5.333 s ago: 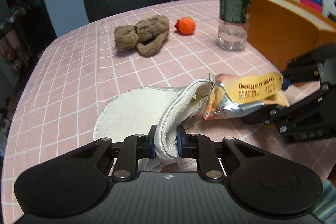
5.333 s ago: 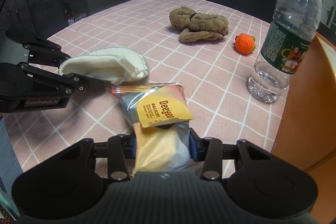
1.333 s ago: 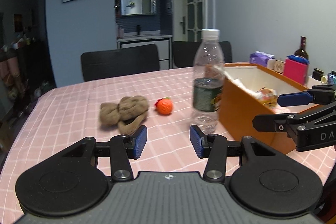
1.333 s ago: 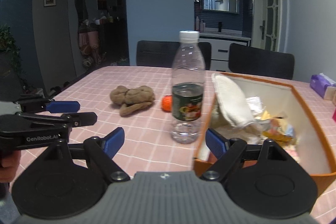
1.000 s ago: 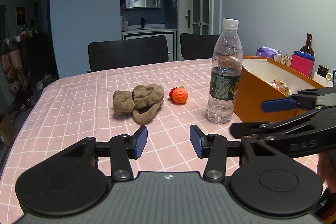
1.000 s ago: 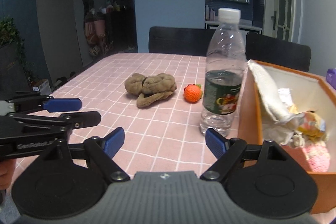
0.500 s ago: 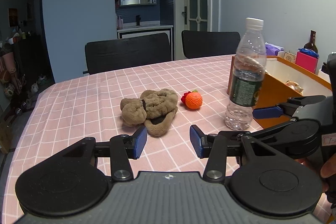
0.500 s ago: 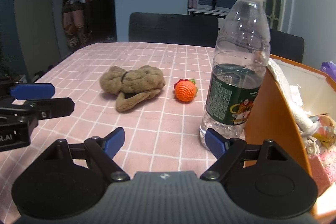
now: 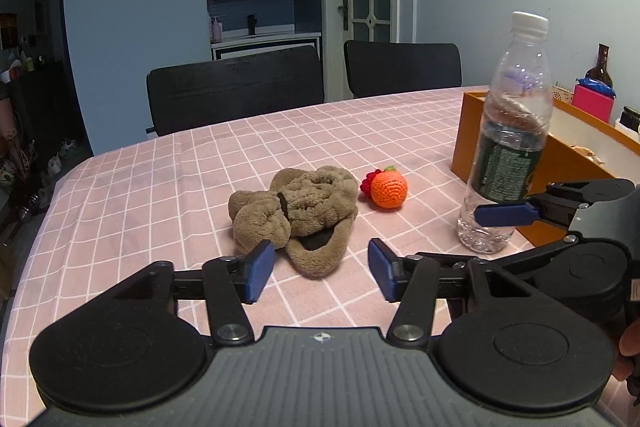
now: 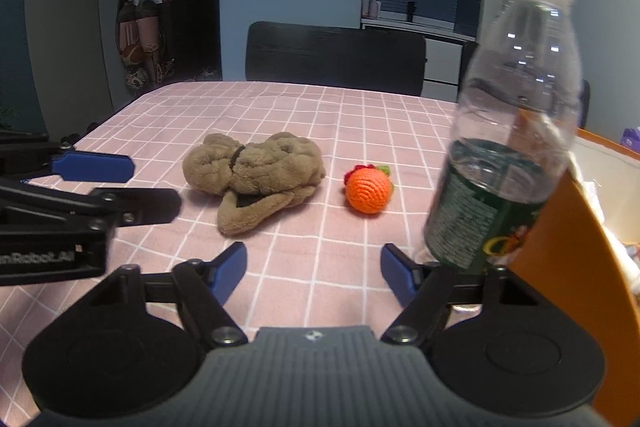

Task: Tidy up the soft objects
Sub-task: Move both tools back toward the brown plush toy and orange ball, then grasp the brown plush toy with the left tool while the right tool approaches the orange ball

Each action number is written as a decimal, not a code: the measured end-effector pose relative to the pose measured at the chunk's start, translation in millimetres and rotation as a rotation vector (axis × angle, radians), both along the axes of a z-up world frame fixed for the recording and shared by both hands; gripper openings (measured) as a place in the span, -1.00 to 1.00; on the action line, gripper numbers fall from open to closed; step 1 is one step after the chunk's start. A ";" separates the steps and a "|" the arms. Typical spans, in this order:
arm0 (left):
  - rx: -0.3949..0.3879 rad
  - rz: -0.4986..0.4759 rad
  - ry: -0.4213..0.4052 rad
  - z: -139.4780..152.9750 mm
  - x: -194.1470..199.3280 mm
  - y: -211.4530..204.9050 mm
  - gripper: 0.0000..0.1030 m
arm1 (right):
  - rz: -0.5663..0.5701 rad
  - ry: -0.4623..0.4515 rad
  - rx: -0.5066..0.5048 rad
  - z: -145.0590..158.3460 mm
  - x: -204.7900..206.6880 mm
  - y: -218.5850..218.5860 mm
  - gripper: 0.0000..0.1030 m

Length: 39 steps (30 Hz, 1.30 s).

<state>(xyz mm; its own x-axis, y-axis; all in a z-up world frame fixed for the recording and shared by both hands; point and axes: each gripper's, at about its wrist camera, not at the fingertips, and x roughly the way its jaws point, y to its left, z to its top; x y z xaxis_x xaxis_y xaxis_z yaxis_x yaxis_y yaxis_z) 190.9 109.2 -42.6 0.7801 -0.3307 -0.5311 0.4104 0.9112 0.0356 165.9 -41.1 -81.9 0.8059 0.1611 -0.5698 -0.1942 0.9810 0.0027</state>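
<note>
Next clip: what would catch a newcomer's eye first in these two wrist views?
A brown plush toy lies mid-table on the pink checked cloth, with a small orange crocheted ball just to its right. A tall clear water bottle looms close beside the orange box. Both grippers, left and right, are empty.

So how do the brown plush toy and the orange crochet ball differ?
The brown plush toy is larger, floppy and sprawled flat; the orange crochet ball is small, round and compact. The toy is dull brown fleece, the ball bright knitted yarn with red and green trim. Both lie loose on the pink checked tablecloth, ungripped.
</note>
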 end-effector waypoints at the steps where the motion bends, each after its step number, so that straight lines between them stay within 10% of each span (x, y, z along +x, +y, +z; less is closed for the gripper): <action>1: 0.000 0.001 0.003 -1.3 3.5 -0.1 0.34 | 0.008 0.003 -0.001 -1.0 2.2 1.9 0.28; 8: 0.002 0.013 0.044 -12.5 24.2 -0.9 0.41 | 0.052 0.036 -0.007 -10.2 17.0 11.9 -0.13; 12: 0.004 0.006 0.045 -15.3 24.5 1.9 0.47 | 0.078 0.078 0.000 -15.4 21.5 12.2 -1.00; 28: 0.015 0.032 0.041 -28.0 67.3 5.4 0.67 | 0.075 0.059 0.002 -10.8 17.7 8.6 -1.00; 39: -0.056 0.120 0.101 -32.7 91.4 12.8 -0.68 | 0.039 0.020 -0.129 -10.2 35.2 24.0 -0.86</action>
<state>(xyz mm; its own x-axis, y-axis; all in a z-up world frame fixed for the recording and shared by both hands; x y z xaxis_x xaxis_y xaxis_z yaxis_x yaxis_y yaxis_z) 282.3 122.0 -75.3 0.7596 -0.2695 -0.5919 0.2975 0.9533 -0.0522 201.1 -17.1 -92.0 0.7889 0.1167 -0.6033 -0.2333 0.9651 -0.1185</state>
